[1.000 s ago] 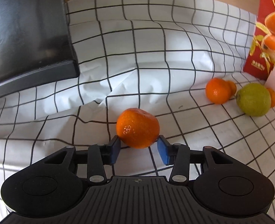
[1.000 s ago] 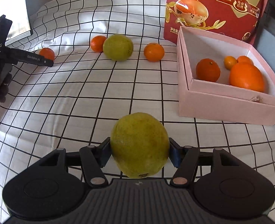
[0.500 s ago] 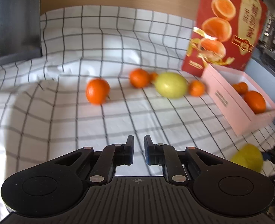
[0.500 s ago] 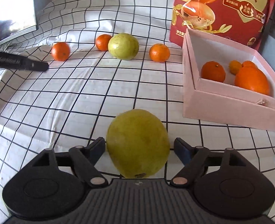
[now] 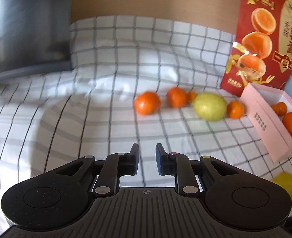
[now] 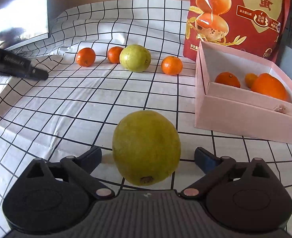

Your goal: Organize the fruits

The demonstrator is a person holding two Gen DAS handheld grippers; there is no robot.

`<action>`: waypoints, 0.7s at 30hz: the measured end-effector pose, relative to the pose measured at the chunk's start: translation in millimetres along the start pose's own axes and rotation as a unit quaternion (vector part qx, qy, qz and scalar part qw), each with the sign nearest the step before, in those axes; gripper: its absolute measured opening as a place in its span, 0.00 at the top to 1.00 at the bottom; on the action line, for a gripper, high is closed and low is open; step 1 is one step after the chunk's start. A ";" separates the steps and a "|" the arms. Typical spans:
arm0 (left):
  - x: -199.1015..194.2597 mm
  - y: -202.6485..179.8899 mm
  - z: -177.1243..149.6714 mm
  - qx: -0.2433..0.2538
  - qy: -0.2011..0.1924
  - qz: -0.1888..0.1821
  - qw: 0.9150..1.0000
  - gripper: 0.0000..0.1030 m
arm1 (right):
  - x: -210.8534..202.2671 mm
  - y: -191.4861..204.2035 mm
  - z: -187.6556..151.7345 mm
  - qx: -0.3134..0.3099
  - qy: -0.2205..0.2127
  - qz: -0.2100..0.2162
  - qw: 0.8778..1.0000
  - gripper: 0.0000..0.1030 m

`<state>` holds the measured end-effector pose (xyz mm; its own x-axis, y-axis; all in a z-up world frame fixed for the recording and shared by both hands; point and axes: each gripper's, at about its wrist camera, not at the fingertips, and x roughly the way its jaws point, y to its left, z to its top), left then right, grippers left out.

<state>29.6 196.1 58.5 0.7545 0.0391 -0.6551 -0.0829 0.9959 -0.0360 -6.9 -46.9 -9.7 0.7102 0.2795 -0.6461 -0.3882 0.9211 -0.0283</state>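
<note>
A big yellow-green fruit (image 6: 146, 146) lies on the checked cloth between the wide-open fingers of my right gripper (image 6: 147, 156), which do not touch it. It also shows at the lower right of the left wrist view (image 5: 285, 184). A row of fruit lies farther back: a tangerine (image 6: 85, 57), a second tangerine (image 6: 115, 54), another yellow-green fruit (image 6: 135, 58) and a third tangerine (image 6: 172, 65). The pink box (image 6: 245, 117) at right holds three orange fruits (image 6: 270, 86). My left gripper (image 5: 146, 161) is empty, jaws a narrow gap apart, well back from the row (image 5: 147, 102).
A red snack bag (image 6: 237, 13) stands behind the box. A dark monitor (image 5: 24, 25) stands at the back left on the rumpled checked cloth (image 6: 86, 103). The left gripper's tip (image 6: 26, 70) shows at the left of the right wrist view.
My left gripper backed away from the tangerine it was around, swung right, closed, then opened slightly. My right gripper opened off the yellow-green fruit, which now rests on the cloth.
</note>
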 end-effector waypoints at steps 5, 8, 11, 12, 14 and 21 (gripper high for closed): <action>35.8 -18.9 34.1 0.090 -0.008 0.016 0.996 0.77 | 1.0 0.4 0.3 -0.004 0.001 0.006 1.000 0.00; 54.2 -28.4 48.3 0.135 -0.016 0.027 0.990 0.77 | 0.7 1.0 0.2 -0.004 0.000 0.005 1.000 0.00; 71.8 -37.4 56.6 0.165 -0.001 0.013 0.986 0.77 | 0.4 1.5 0.5 -0.004 0.000 0.006 1.000 0.00; 77.0 -41.2 57.2 0.178 0.006 0.014 0.984 0.77 | 0.3 1.7 0.6 -0.004 0.000 0.006 1.000 0.00; 83.6 -49.0 55.7 0.206 0.014 0.019 0.978 0.77 | 0.0 1.9 0.4 -0.004 0.000 0.006 1.000 0.00; 94.3 -64.0 46.2 0.247 0.050 -0.001 0.968 0.27 | -0.1 3.3 0.1 -0.004 -0.001 0.006 1.000 0.00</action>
<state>136.2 139.7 33.9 0.6859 0.0529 -0.7258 0.2587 0.9145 0.3111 -8.2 -43.8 -9.6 0.7060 0.2913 -0.6456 -0.4016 0.9155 -0.0260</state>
